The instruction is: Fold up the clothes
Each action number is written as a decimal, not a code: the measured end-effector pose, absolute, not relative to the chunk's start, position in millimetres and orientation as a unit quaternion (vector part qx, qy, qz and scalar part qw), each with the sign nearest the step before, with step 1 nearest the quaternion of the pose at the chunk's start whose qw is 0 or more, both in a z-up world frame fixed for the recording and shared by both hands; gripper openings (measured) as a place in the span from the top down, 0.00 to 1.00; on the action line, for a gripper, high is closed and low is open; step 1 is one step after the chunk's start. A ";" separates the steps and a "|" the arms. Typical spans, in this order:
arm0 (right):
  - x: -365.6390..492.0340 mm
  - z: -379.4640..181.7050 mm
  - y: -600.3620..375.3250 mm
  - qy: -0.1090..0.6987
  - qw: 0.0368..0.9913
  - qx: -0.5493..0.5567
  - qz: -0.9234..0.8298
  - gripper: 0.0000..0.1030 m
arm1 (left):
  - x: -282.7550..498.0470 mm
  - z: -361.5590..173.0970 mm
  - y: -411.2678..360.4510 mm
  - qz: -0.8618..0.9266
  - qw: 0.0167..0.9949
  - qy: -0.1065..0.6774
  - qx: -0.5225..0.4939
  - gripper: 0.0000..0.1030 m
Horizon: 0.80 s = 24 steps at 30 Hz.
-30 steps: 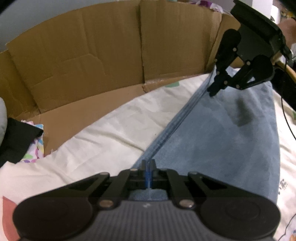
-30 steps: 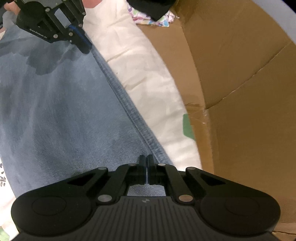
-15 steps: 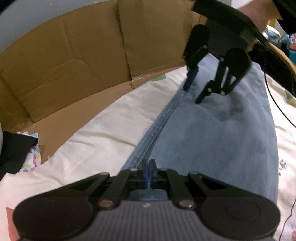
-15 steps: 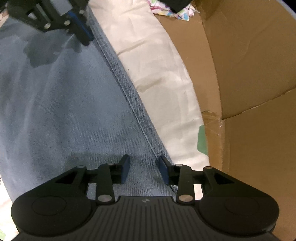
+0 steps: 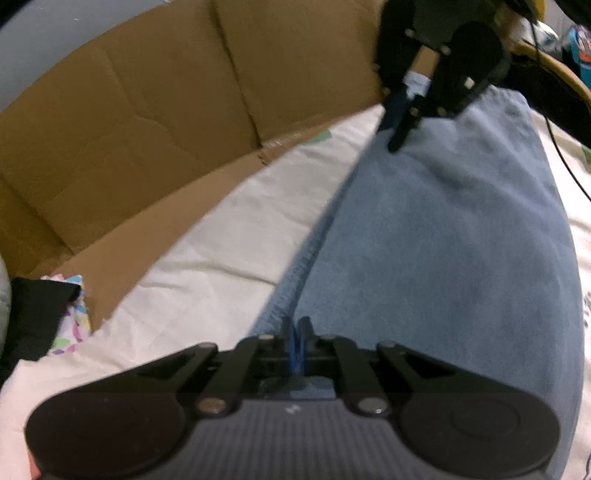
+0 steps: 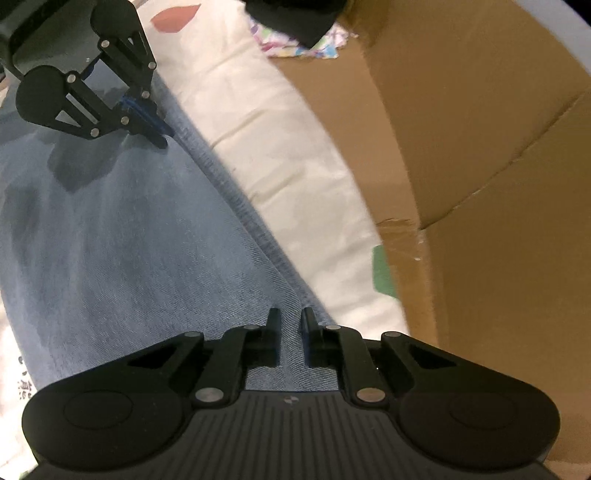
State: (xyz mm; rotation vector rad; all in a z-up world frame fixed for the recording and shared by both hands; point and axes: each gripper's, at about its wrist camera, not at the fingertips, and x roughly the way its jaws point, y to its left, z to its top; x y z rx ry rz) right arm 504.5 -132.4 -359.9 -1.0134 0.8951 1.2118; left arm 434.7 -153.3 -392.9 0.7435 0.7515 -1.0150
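Light blue jeans point(image 5: 443, 277) lie flat on a cream sheet, their seamed edge running along the side nearest the cardboard. My left gripper point(image 5: 295, 328) is shut on that edge at one end; from the right wrist it shows at the far left point(image 6: 157, 134), its tips on the seam. My right gripper point(image 6: 290, 317) sits farther along the same edge. Its jaws are closing, with a narrow ridge of denim point(image 6: 129, 258) and the seam pinched between them. In the left wrist view the right gripper point(image 5: 397, 136) stands steeply over the far end of the jeans.
A brown cardboard wall point(image 5: 147, 129) point(image 6: 480, 147) rises just past the sheet point(image 5: 221, 258) on the seam side. A black garment on a colourful cloth point(image 5: 33, 314) point(image 6: 295, 18) lies at the cardboard's end. A thin cable point(image 5: 565, 166) crosses the far side.
The right gripper went from shut to open, shifted a little along the seam, and has closed down again over the denim. The left gripper stayed shut on the edge and rolled slightly.
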 end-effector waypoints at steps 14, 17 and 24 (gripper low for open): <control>526.9 -401.5 -120.0 0.412 0.650 -0.451 0.452 0.87 | 455.0 -398.9 -163.4 -0.414 0.778 0.371 0.292 0.93; 531.4 -395.4 -122.0 0.422 0.672 -0.432 0.430 0.74 | 458.4 -386.1 -152.9 -0.403 0.798 0.361 0.267 0.91; 549.1 -372.5 -166.2 0.410 0.742 -0.392 0.357 0.75 | 462.1 -358.4 -109.0 -0.384 0.824 0.347 0.231 0.91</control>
